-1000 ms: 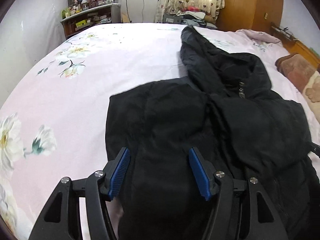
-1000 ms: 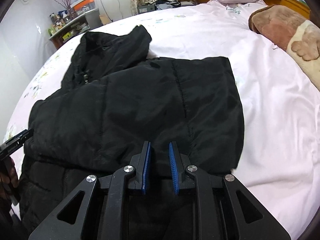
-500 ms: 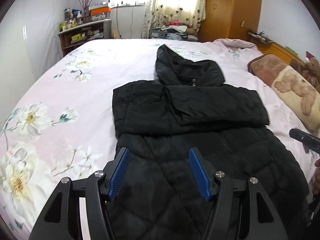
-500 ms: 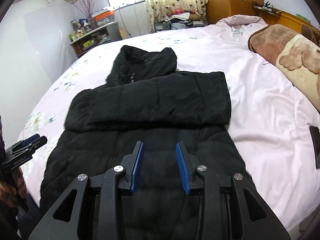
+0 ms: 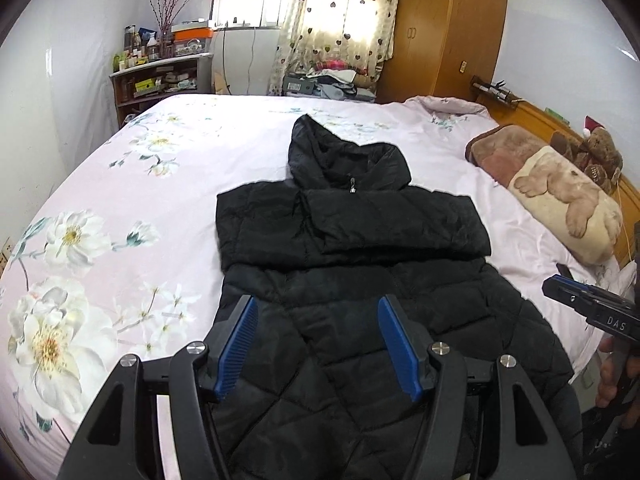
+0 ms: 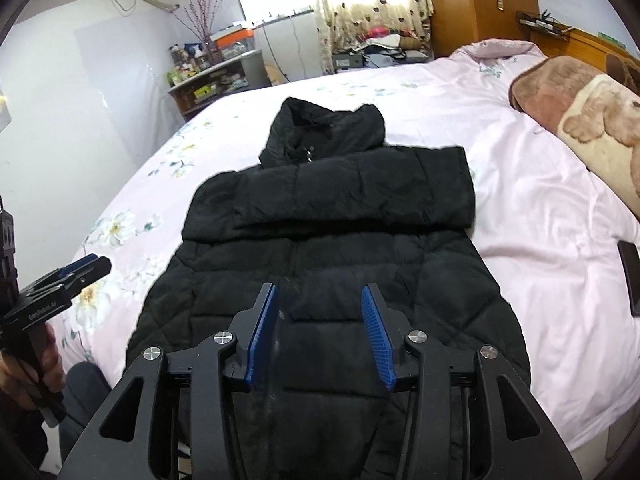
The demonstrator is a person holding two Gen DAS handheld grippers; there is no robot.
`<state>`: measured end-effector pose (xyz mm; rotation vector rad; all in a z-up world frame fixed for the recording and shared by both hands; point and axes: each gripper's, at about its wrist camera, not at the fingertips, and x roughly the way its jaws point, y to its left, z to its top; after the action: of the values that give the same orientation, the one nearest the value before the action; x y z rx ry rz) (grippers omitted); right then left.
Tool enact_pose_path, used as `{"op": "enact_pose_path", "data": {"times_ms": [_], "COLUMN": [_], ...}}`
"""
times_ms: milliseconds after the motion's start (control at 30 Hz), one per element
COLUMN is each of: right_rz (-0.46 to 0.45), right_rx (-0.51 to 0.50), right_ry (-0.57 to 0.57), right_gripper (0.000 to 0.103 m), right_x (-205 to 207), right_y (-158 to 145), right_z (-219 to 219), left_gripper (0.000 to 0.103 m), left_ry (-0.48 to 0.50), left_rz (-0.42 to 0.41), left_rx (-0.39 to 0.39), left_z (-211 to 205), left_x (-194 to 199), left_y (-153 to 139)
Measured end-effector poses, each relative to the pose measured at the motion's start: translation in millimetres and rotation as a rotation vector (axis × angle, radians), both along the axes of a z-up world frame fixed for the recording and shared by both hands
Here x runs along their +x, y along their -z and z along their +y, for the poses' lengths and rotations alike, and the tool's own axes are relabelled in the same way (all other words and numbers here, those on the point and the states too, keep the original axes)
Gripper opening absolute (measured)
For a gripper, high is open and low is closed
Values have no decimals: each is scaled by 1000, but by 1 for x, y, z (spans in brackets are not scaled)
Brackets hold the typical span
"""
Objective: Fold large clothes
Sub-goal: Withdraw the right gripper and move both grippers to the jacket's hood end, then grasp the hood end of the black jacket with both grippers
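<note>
A black quilted hooded jacket lies flat on the pink flowered bed, hood pointing away. Both sleeves are folded across the chest in a band. Its hem hangs near the front bed edge. My left gripper is open and empty, held above the jacket's lower part. My right gripper is open and empty, also above the lower part. The right gripper also shows in the left wrist view at the right edge, and the left gripper in the right wrist view at the left edge.
A brown and cream bear blanket lies along the right of the bed. A dark flat object lies on the sheet at the right. A cluttered shelf, curtains and a wooden wardrobe stand beyond the bed.
Both grippers have pulled back and up from the folded sleeves to the front bed edge. The right gripper has opened from nearly shut and let go of the sleeve.
</note>
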<state>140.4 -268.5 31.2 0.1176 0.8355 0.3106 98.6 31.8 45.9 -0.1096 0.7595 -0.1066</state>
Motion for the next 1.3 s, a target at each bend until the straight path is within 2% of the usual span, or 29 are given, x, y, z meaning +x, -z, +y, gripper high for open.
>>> {"op": "enact_pose_path", "data": {"times_ms": [267, 667, 867, 1000, 1167, 1300], "right_rz": [-21, -12, 8, 49, 98, 92], "right_rx": [-6, -40, -47, -52, -76, -141], "right_ry": [-18, -14, -12, -5, 2, 27], "right_gripper": [45, 45, 45, 45, 45, 45], "right_x": [52, 197, 271, 318, 379, 420], "right_y": [-10, -12, 4, 27, 54, 64], "right_z": [12, 12, 13, 12, 10, 13], "left_gripper": [66, 66, 66, 66, 66, 66], "left_ry": [24, 25, 37, 36, 18, -29], "left_rz": [-17, -21, 17, 41, 110, 119], "left_rx": [-4, 28, 47, 55, 34, 87], "left_z": [-5, -2, -3, -6, -8, -9], "left_x": [58, 205, 278, 326, 389, 424], "left_y": [-14, -14, 5, 22, 54, 74]}}
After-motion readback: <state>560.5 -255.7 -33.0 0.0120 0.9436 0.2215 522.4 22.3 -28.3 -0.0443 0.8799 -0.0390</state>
